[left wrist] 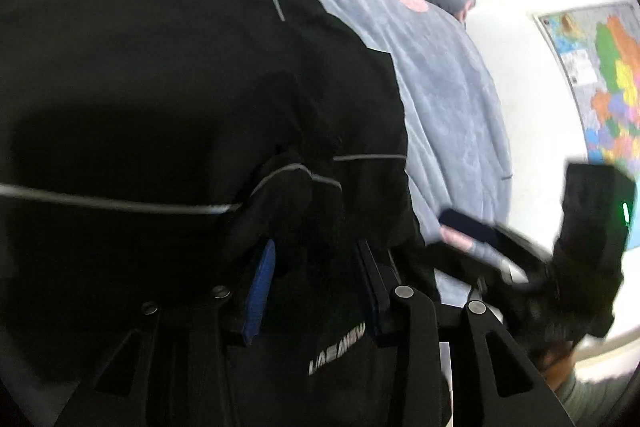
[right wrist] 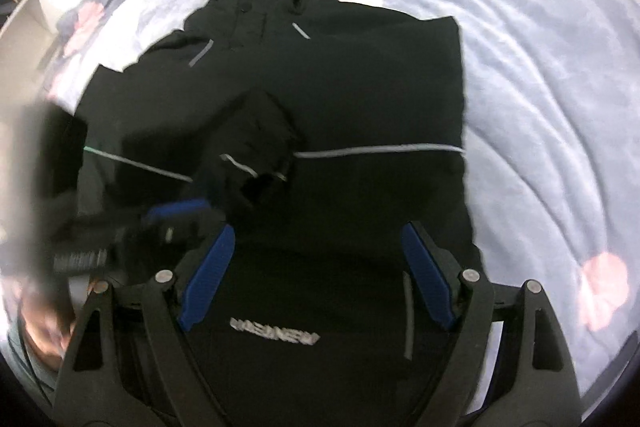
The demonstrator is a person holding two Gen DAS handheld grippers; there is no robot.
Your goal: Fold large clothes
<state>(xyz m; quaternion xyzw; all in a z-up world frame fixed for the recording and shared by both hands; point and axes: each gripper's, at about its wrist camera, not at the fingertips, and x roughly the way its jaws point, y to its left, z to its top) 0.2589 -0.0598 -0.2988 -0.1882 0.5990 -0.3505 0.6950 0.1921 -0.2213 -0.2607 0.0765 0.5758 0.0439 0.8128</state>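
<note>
In the left wrist view, one black hooded jacket (left wrist: 180, 99) fills the frame from nine to twelve o'clock, its right edge running from one down to five o'clock along bare grey-blue bedspread (left wrist: 448, 99). The left gripper (left wrist: 316, 287) sits low over the hem, jaws parted with dark cloth between them; whether they pinch it cannot be told. The right gripper (left wrist: 480, 235), blurred, enters at four o'clock, and a coloured wall map (left wrist: 604, 75) hangs at three. The right wrist view alone shows the whole jacket (right wrist: 340, 99) flat, hood at twelve, one sleeve cuff (right wrist: 256, 155) folded across the chest, open bedspread (right wrist: 540, 87) from one to four. The right gripper (right wrist: 316, 267) is spread wide, holding nothing; the left gripper (right wrist: 168, 227) blurs at nine.
</note>
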